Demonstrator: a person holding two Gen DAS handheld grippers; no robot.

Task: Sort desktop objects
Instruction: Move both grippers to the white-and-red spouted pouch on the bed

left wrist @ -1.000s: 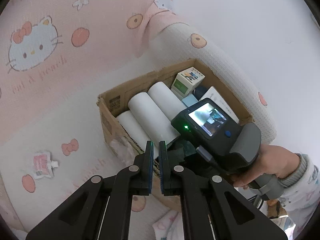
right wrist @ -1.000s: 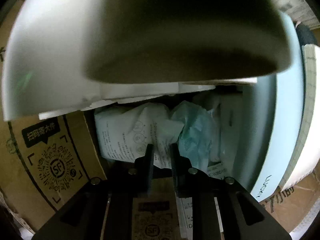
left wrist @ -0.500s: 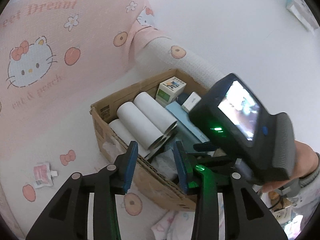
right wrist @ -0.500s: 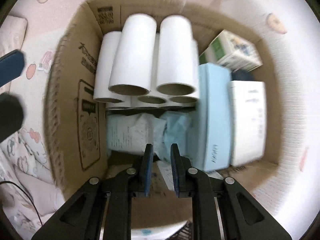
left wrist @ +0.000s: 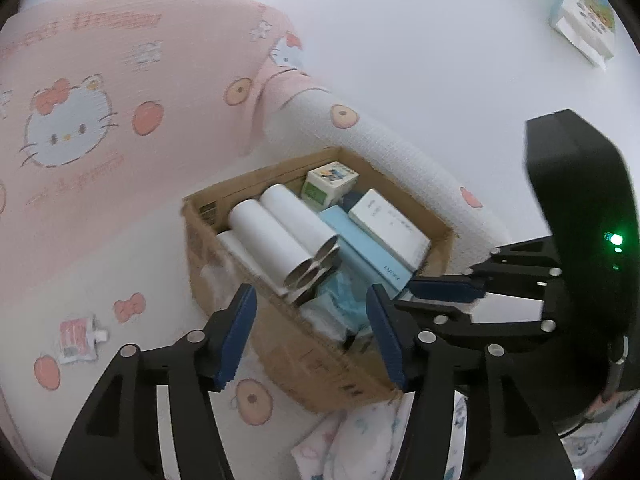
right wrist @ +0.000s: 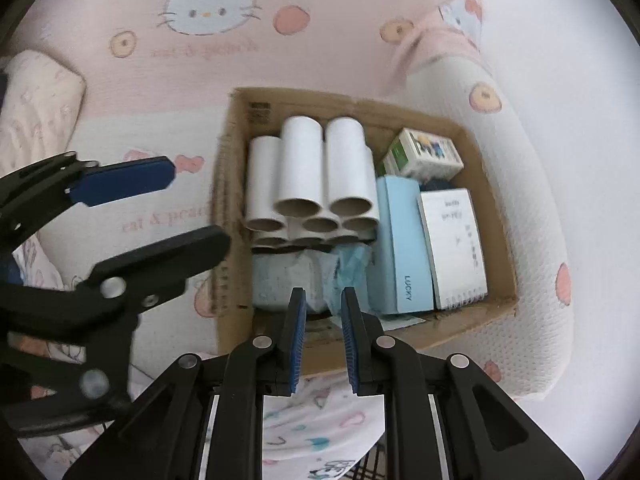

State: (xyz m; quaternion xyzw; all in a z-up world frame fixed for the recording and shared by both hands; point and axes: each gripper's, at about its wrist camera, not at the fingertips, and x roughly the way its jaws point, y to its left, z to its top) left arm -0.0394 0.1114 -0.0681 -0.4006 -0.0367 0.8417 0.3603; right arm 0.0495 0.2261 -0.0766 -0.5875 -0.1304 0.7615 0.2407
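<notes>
A cardboard box (right wrist: 236,184) sits on a pink Hello Kitty bedsheet and holds several white paper tubes (right wrist: 304,168), a light blue box (right wrist: 404,240), a white notebook (right wrist: 452,244), a small green and white carton (right wrist: 424,152) and crumpled packets (right wrist: 296,276). The box also shows in the left wrist view (left wrist: 304,356). My right gripper (right wrist: 322,304) is slightly open and empty above the box's near edge. My left gripper (left wrist: 310,308) is wide open and empty, in front of the box; it also shows at the left of the right wrist view (right wrist: 180,208).
A white padded bolster with peach prints (right wrist: 532,216) curves along the box's right side. A small red and white sachet (left wrist: 76,340) lies on the sheet at left. A printed cloth (right wrist: 320,432) lies below the box. A colourful box (left wrist: 584,8) rests far right.
My right gripper has pulled back up out of the box and stayed slightly open. My left gripper has opened from nearly shut to wide open.
</notes>
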